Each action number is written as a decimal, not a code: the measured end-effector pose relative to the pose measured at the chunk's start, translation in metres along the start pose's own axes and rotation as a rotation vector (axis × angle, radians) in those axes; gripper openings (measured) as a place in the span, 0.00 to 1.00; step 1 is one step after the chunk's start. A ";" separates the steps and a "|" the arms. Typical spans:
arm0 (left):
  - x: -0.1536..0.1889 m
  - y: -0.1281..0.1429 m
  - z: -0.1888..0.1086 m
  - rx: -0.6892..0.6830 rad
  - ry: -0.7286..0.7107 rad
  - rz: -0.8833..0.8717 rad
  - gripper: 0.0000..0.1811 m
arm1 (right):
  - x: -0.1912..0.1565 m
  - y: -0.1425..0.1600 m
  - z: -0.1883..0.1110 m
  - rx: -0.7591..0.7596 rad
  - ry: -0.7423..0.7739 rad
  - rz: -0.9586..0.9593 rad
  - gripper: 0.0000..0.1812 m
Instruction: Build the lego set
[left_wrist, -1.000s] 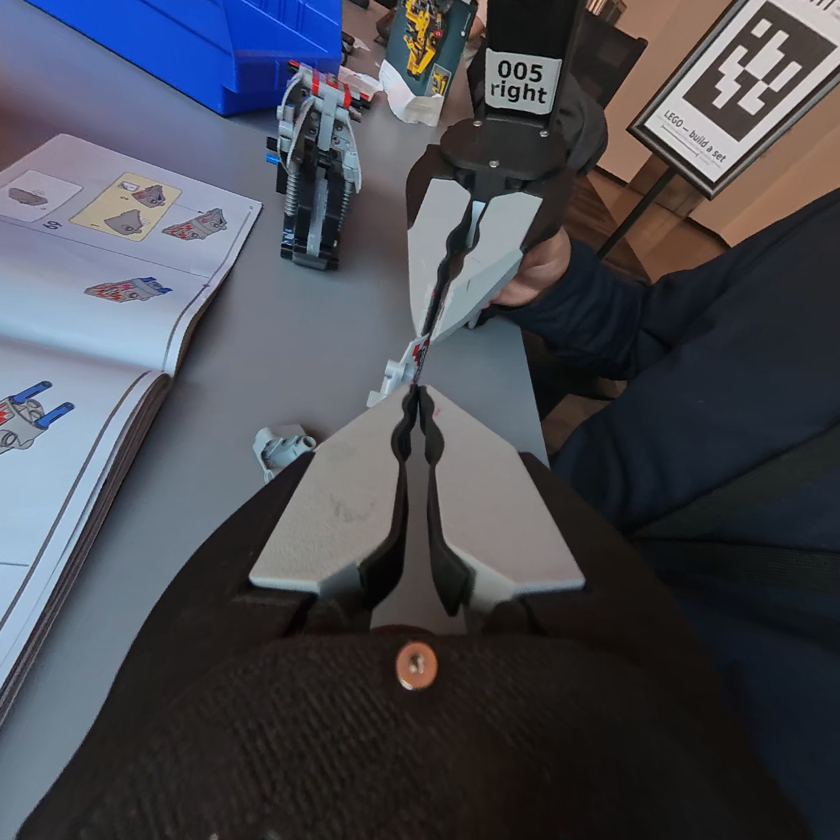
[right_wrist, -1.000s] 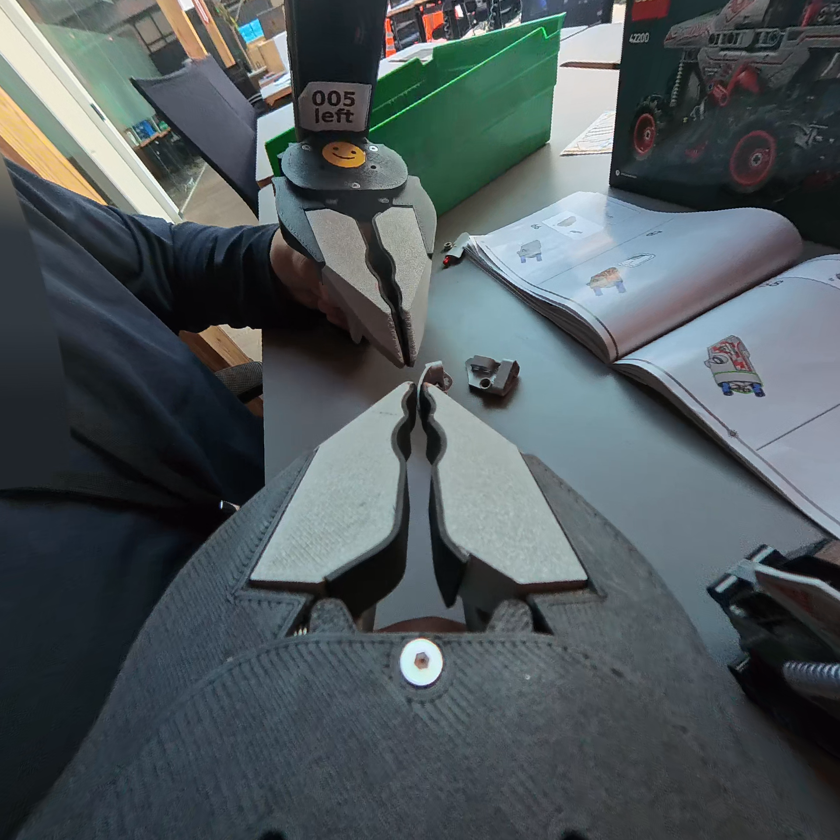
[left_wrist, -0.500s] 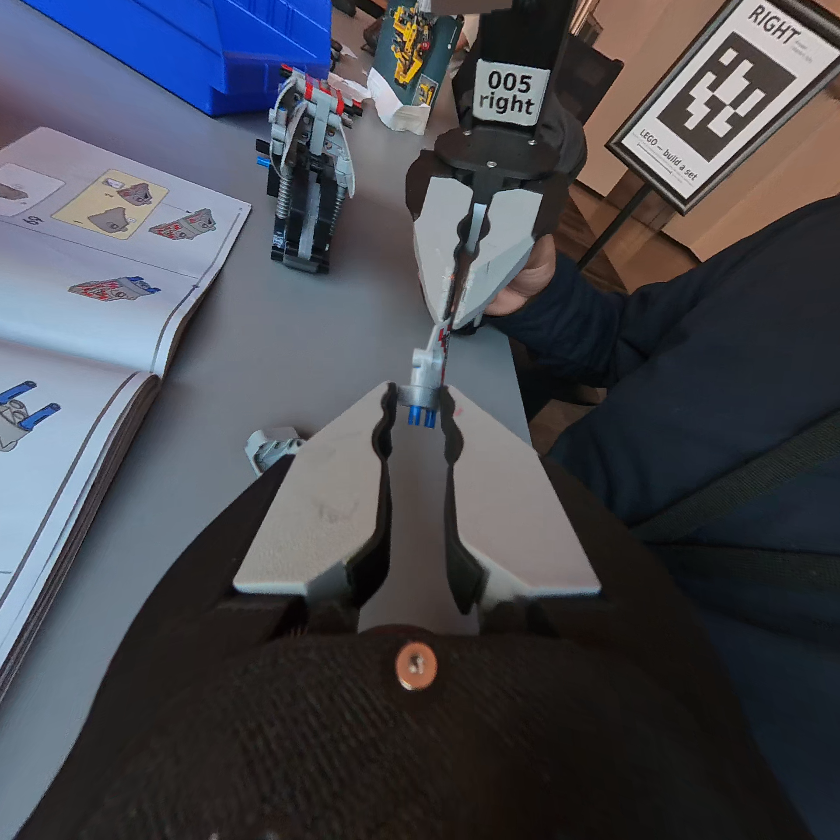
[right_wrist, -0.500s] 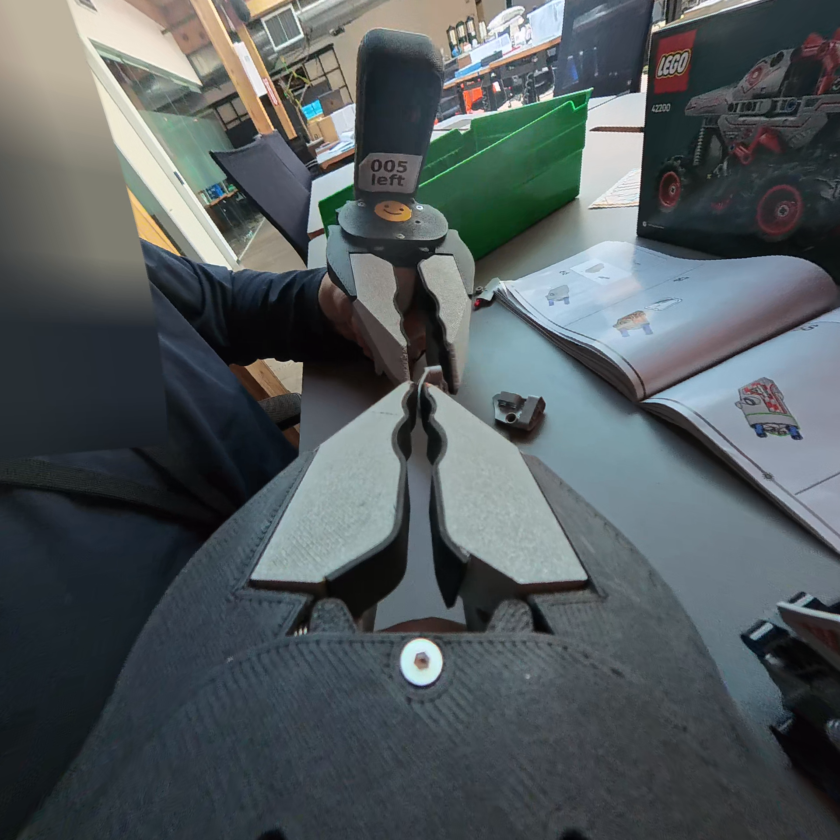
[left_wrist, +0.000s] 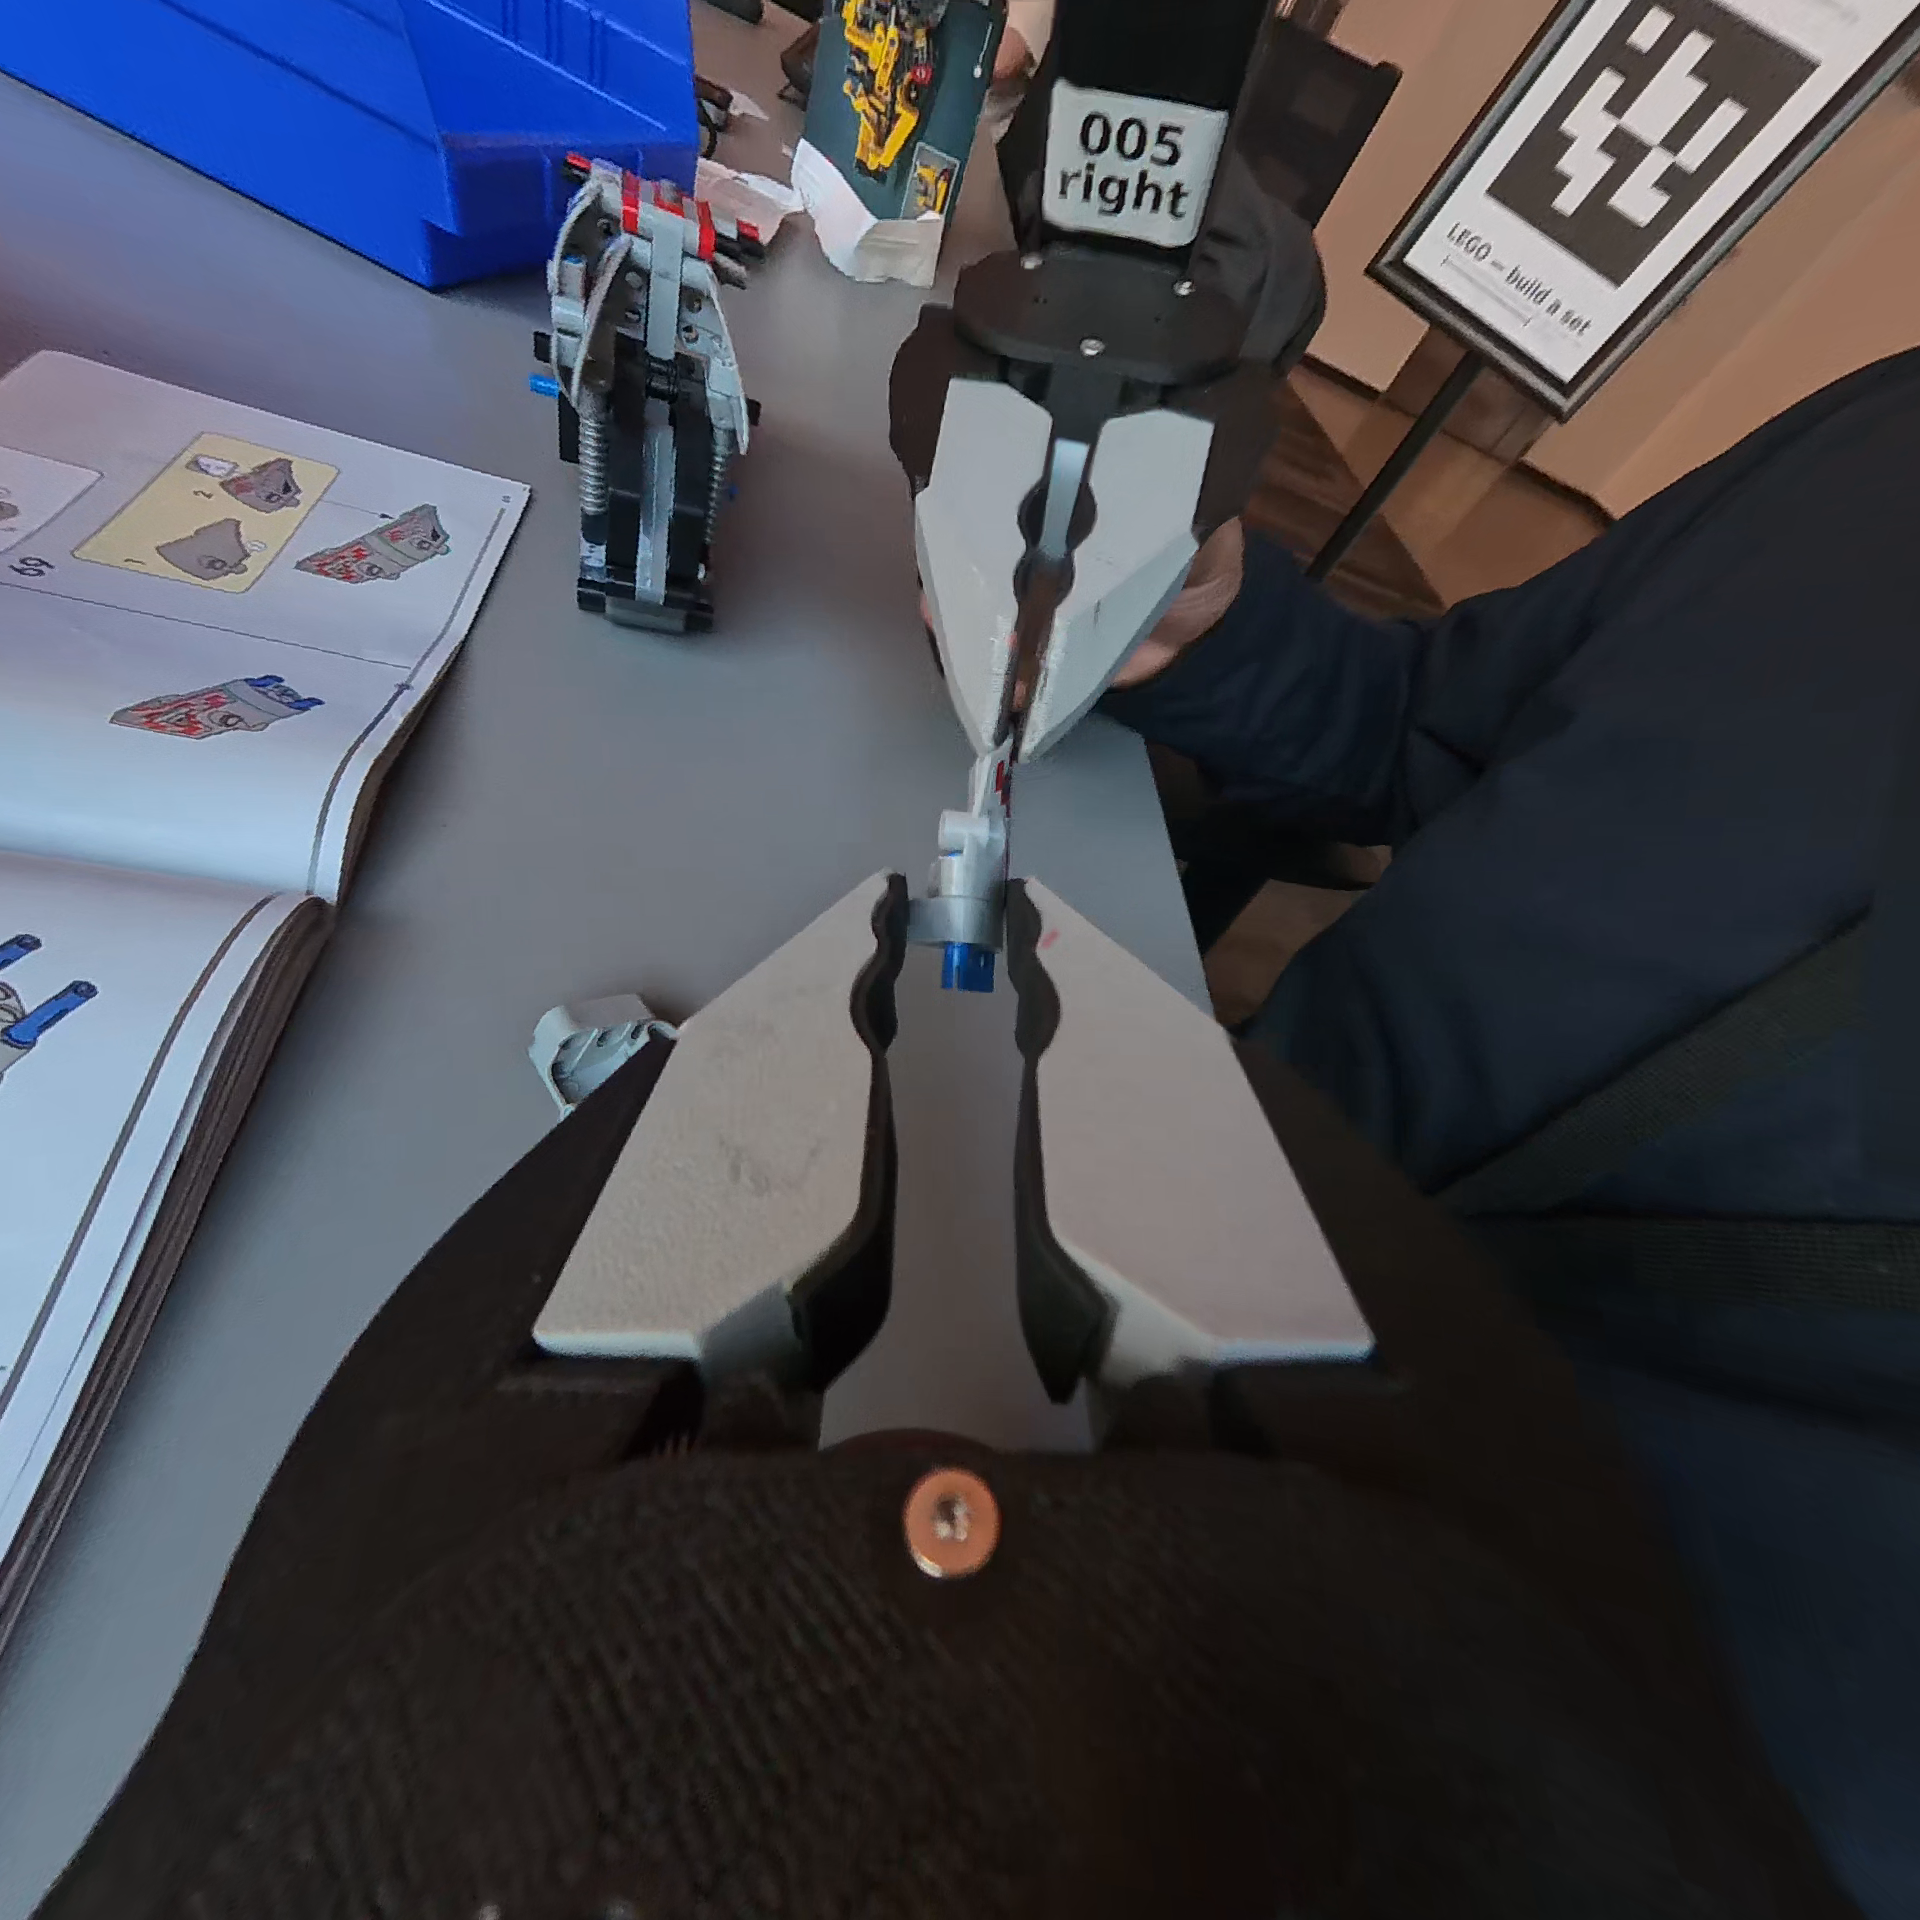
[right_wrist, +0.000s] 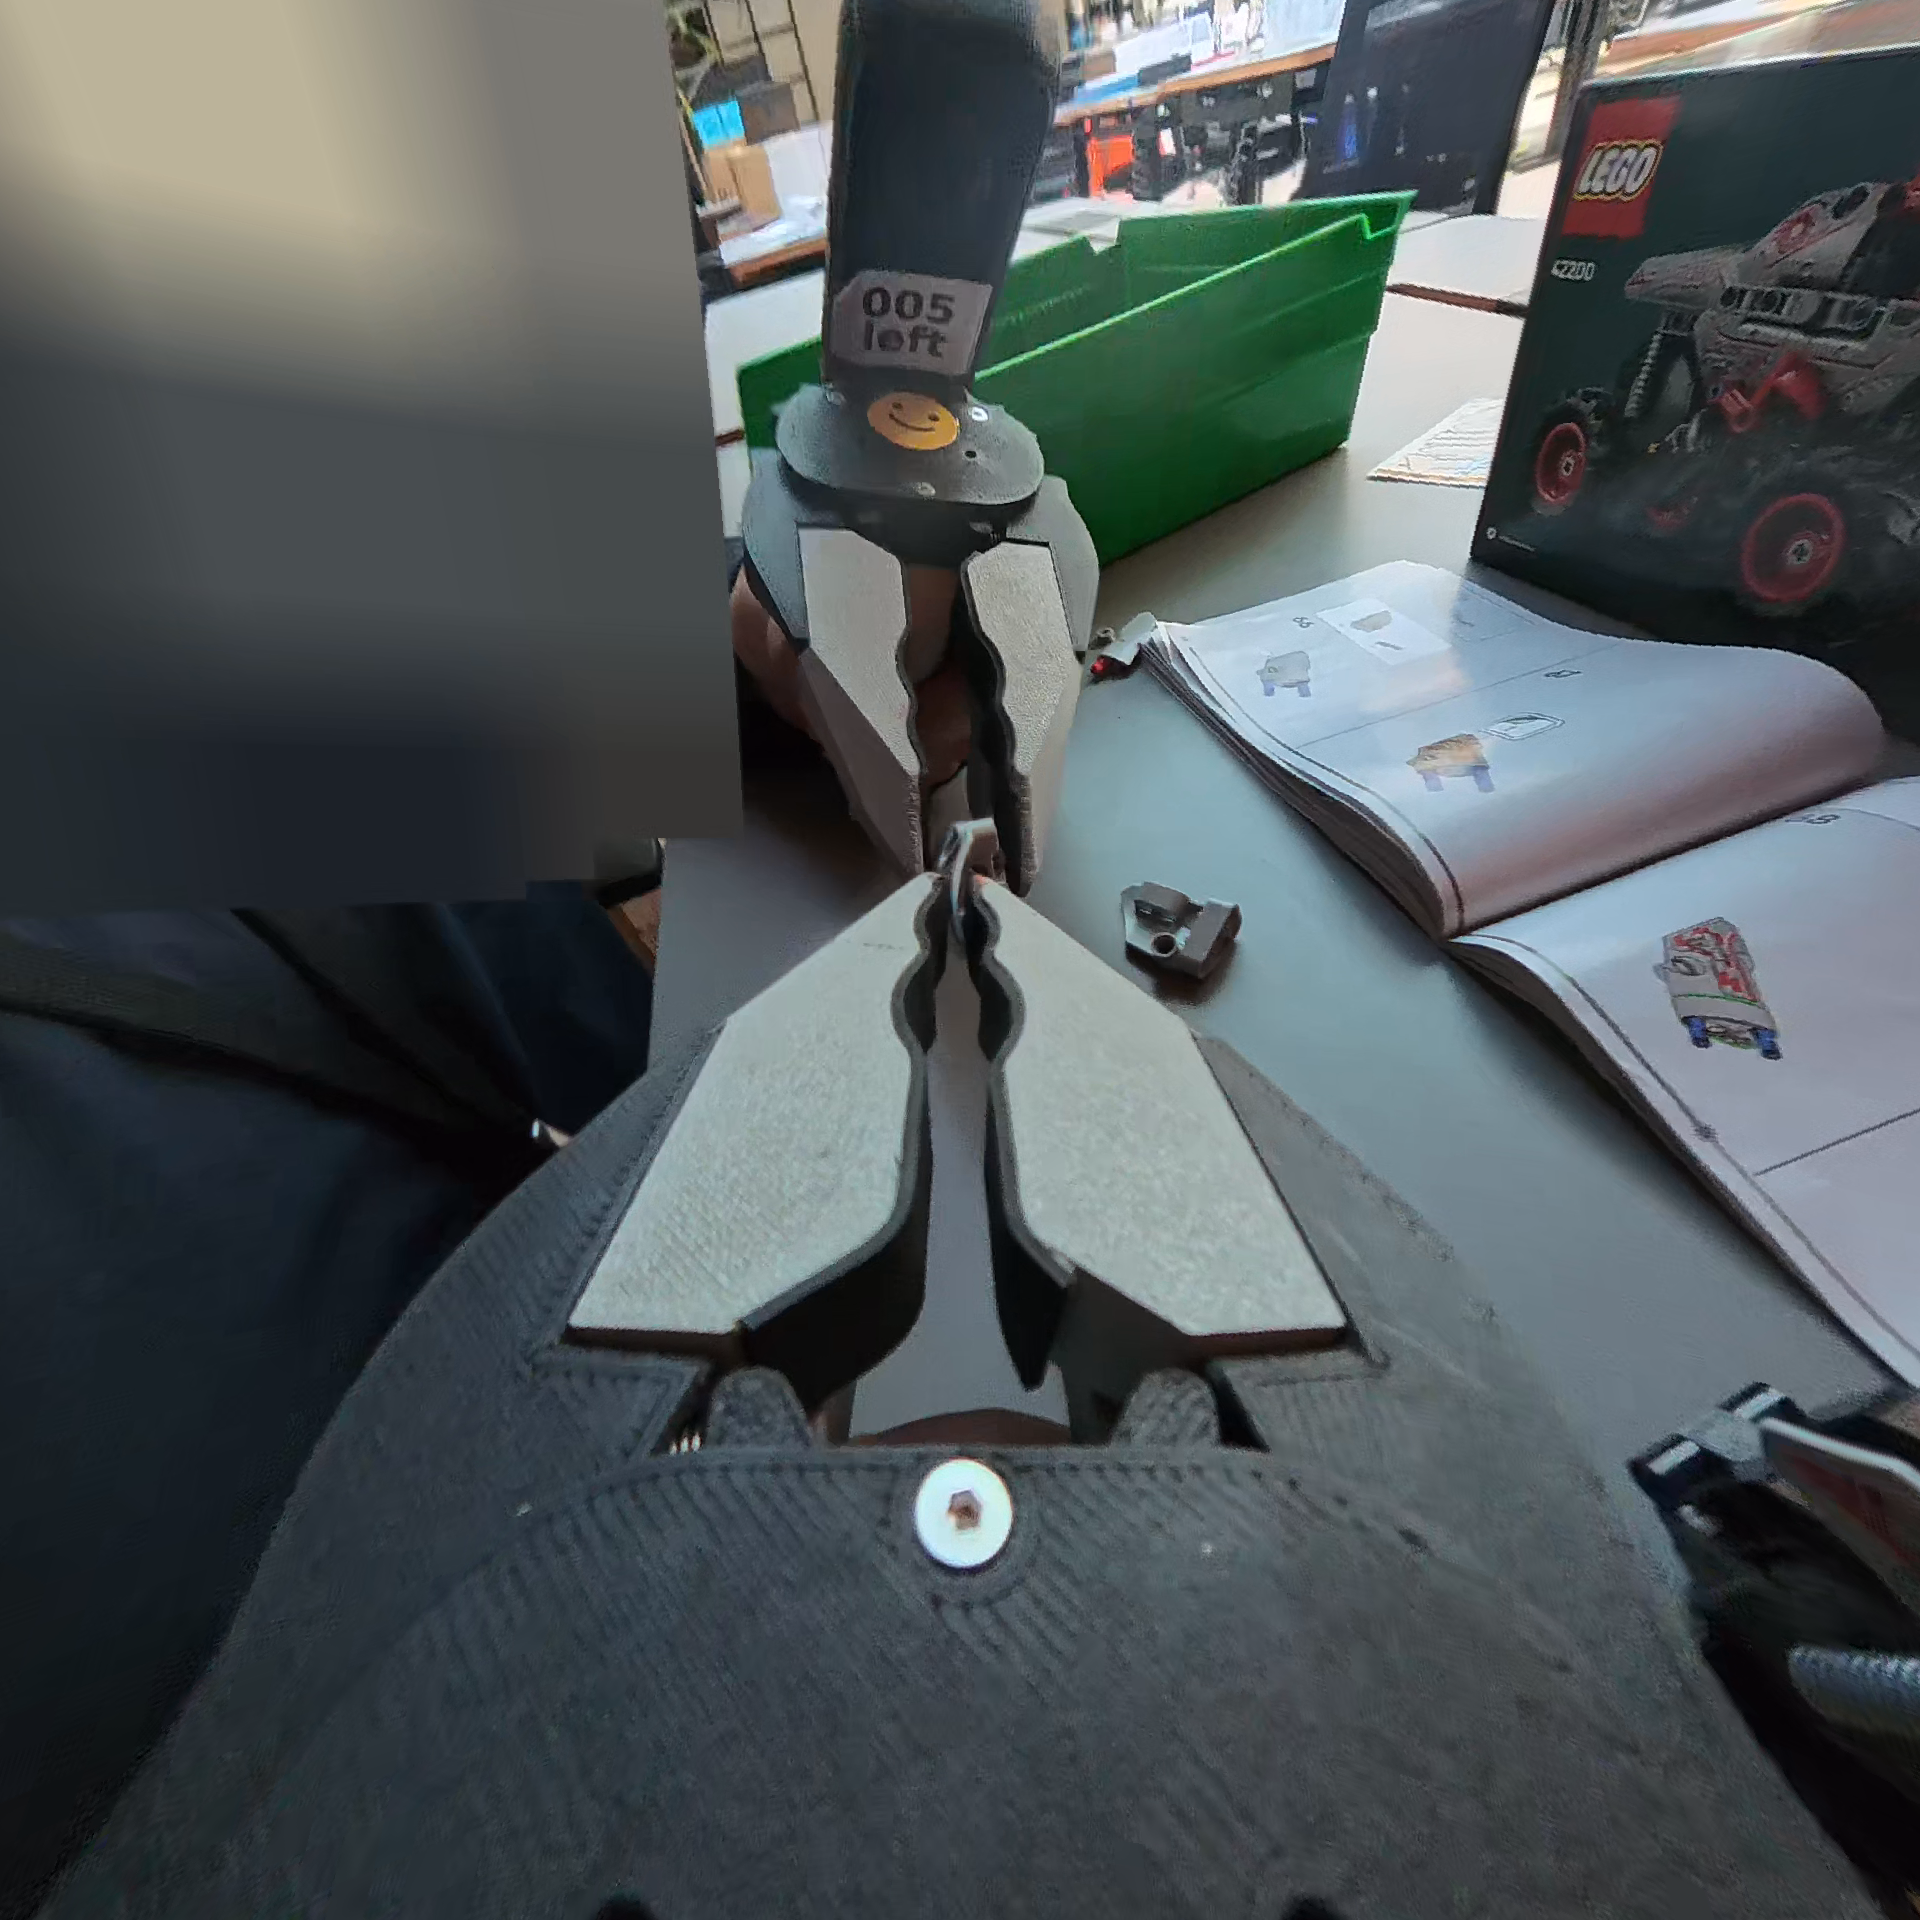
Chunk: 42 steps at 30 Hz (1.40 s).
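A grey table (left_wrist: 644, 748) fills the foreground. Past its right edge lies a wooden floor (left_wrist: 1340, 457) below a tan wall (left_wrist: 1766, 343), where a framed sign (left_wrist: 1652, 156) stands. More desks (right_wrist: 1195, 94) stand in daylight beyond the far edge.

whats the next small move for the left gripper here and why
Probably close the left gripper on the grey connector. Its fingers already flank that piece with a gap on each side, a blue pin pokes out between them, and the right gripper is shut on the panel at the other end. A firm grip on both ends would let the parts be pressed together.
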<state>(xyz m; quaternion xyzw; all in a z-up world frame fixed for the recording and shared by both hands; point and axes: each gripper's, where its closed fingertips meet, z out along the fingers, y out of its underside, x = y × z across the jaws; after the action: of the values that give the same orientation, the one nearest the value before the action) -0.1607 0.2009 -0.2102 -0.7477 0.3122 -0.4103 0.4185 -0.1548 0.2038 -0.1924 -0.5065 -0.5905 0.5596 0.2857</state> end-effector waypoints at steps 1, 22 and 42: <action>0.000 0.001 0.001 -0.009 -0.010 0.009 0.09 | 0.001 0.002 0.000 -0.027 0.015 -0.033 0.05; 0.002 0.012 0.001 -0.075 -0.009 0.071 0.09 | -0.005 0.026 0.016 -0.177 0.005 -0.152 0.03; 0.006 0.024 0.000 -0.142 -0.037 0.152 0.00 | -0.010 0.032 0.010 -0.206 -0.028 -0.233 0.03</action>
<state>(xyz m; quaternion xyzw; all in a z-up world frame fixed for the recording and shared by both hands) -0.1610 0.1851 -0.2294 -0.7571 0.3885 -0.3406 0.3999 -0.1517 0.1860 -0.2225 -0.4535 -0.7035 0.4660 0.2867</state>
